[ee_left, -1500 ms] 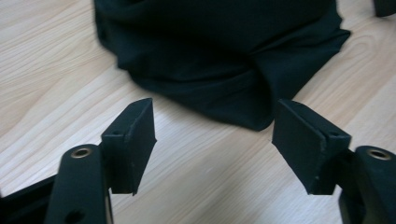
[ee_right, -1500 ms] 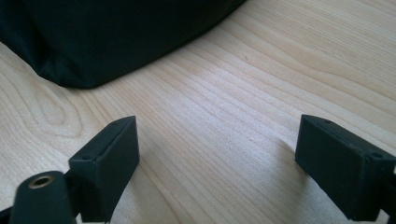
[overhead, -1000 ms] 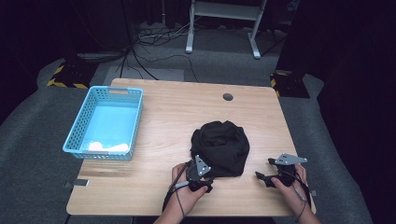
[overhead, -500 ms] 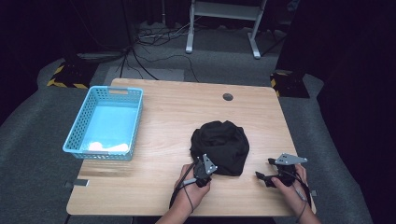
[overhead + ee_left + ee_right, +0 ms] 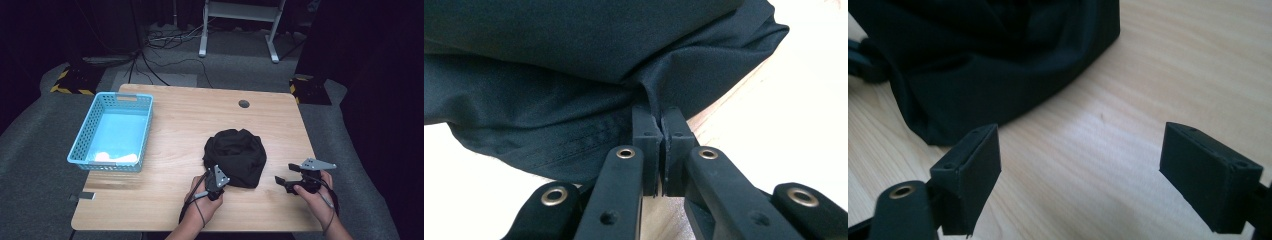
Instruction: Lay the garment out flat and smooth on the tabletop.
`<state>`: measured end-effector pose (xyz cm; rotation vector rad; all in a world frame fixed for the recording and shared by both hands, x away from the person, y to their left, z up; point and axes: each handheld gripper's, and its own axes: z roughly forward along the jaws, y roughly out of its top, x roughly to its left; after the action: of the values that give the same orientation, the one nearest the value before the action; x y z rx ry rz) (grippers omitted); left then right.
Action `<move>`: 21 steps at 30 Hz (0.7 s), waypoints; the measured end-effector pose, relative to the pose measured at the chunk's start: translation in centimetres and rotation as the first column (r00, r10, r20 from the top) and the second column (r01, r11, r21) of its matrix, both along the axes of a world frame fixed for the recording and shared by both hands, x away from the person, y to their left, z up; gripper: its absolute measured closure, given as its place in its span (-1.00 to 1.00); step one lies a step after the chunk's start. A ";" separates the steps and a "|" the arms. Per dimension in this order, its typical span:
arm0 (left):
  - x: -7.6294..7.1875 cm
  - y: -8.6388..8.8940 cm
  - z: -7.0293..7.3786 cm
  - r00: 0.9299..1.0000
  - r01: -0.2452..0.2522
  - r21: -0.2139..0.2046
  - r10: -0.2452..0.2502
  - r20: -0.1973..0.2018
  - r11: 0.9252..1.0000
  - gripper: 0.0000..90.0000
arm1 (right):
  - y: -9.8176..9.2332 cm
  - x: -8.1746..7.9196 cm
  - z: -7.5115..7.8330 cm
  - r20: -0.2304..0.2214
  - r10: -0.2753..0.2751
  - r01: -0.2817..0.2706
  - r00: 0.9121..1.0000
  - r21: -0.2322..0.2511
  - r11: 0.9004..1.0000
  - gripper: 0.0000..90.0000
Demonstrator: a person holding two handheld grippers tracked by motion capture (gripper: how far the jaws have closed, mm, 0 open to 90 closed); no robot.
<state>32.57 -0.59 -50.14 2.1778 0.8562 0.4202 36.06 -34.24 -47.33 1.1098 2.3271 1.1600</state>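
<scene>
A crumpled black cloth [image 5: 235,156] lies in a heap on the wooden table [image 5: 190,125], right of centre and near the front. My left gripper [image 5: 218,176] sits at the cloth's near left edge. In the left gripper view its jaws are shut on a fold of the black cloth [image 5: 574,75], pinched at the left gripper [image 5: 661,125] tips. My right gripper [image 5: 281,181] rests on the table just right of the cloth, apart from it. In the right gripper view the right gripper [image 5: 1080,160] stands open over bare wood, with the black cloth [image 5: 988,55] ahead and to the left.
A light blue plastic basket [image 5: 85,145] stands at the table's left side with something white in its near end. A round cable hole [image 5: 244,104] is at the table's back. Cables and a white stand leg [image 5: 204,30] lie on the floor beyond.
My left gripper has moved slightly right and forward onto the cloth's near edge. The right gripper has stayed where it was.
</scene>
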 end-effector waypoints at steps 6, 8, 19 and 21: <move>0.0 0.0 0.0 1.000 0.003 0.005 -0.003 0.002 1.000 0.94 | 1.0 1.0 2.2 0.011 0.016 -0.017 1.000 0.025 1.000 -0.58; 0.0 0.0 0.0 1.000 0.003 0.001 -0.003 0.001 1.000 0.94 | 1.5 1.5 2.6 0.010 0.018 -0.018 1.000 0.032 0.999 -0.57; 0.1 0.1 0.0 1.000 0.003 -0.007 -0.003 -0.009 1.000 0.93 | 4.0 3.9 2.9 0.012 0.044 -0.045 0.999 0.050 0.998 -0.51; 0.1 0.2 0.0 1.000 0.002 -0.013 -0.003 -0.014 1.000 0.93 | 4.3 4.3 3.1 0.016 0.043 -0.044 0.999 0.071 0.997 -0.51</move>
<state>32.67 -0.43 -50.13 2.1722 0.8616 0.3974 40.35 -29.89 -44.23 1.0757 2.3264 1.2714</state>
